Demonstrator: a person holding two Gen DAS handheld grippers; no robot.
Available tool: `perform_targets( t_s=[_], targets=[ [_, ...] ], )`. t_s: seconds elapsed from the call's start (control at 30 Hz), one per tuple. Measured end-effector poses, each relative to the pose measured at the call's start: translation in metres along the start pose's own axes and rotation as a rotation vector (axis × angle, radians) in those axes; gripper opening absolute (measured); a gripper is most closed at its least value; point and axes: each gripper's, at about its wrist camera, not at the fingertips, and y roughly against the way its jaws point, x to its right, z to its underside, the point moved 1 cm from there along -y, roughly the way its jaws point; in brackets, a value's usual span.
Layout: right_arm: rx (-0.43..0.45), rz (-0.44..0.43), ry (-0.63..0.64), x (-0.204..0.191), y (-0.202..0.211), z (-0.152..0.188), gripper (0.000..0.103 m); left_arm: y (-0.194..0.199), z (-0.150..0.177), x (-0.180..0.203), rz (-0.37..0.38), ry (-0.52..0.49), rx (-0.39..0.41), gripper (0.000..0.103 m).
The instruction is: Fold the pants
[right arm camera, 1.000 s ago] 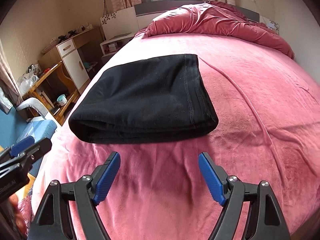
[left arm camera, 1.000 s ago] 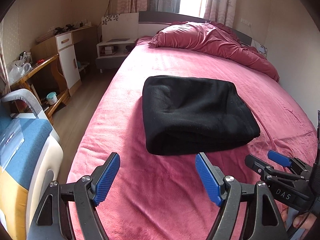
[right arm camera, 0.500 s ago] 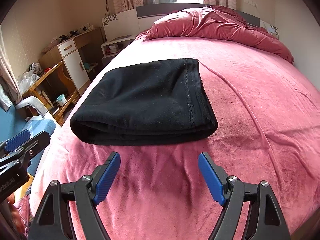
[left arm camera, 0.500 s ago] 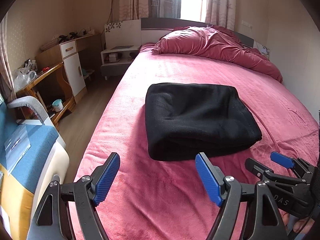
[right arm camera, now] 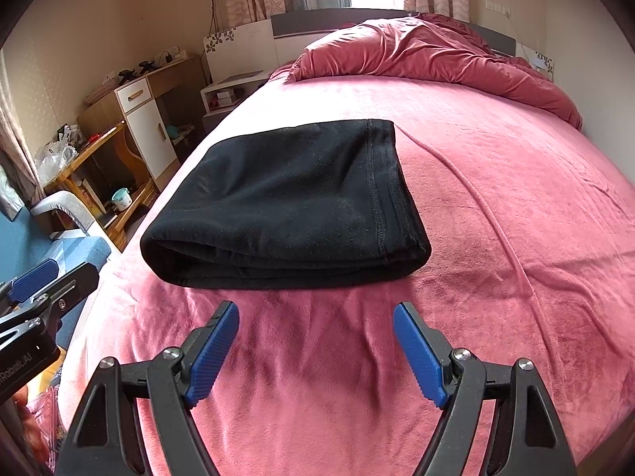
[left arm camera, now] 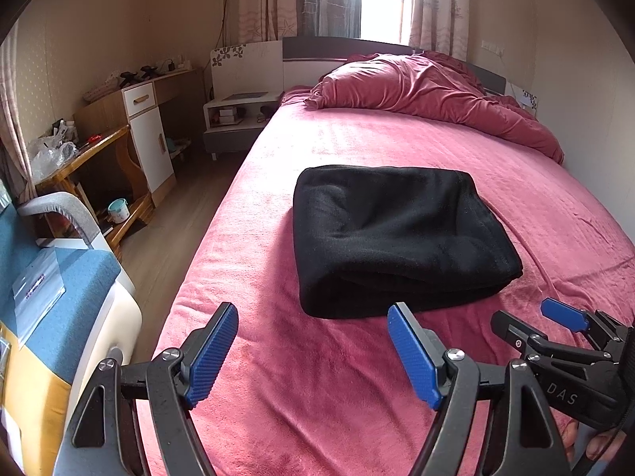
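The black pants (left arm camera: 397,234) lie folded into a thick rectangle on the pink bed (left arm camera: 357,396); they also show in the right wrist view (right arm camera: 285,206). My left gripper (left arm camera: 313,349) is open and empty, hovering above the sheet in front of the pants' near edge. My right gripper (right arm camera: 317,349) is open and empty too, in front of the pants' near fold. The right gripper shows at the lower right of the left wrist view (left arm camera: 563,325). The left gripper shows at the left edge of the right wrist view (right arm camera: 35,289).
A crumpled red duvet (left arm camera: 428,87) lies at the head of the bed. Left of the bed are wooden floor, a white nightstand (left arm camera: 234,119), a cabinet (left arm camera: 151,135), a wooden desk (left arm camera: 91,166) and a blue-cushioned chair (left arm camera: 51,277). A wall runs along the bed's right side.
Both grippers have drawn back and risen a little from the folded pants, which look farther away now. The pants have not moved. Both stay open.
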Motion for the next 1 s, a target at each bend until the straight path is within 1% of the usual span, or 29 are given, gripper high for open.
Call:
perform_targets(
  t_s=[1.0],
  targets=[
    [-0.004,0.001,0.011,-0.0038,0.0022,0.0013,0.081,0.0051,-0.0016,-0.0034,0.009,0.019,-0.003,0.079]
  ],
)
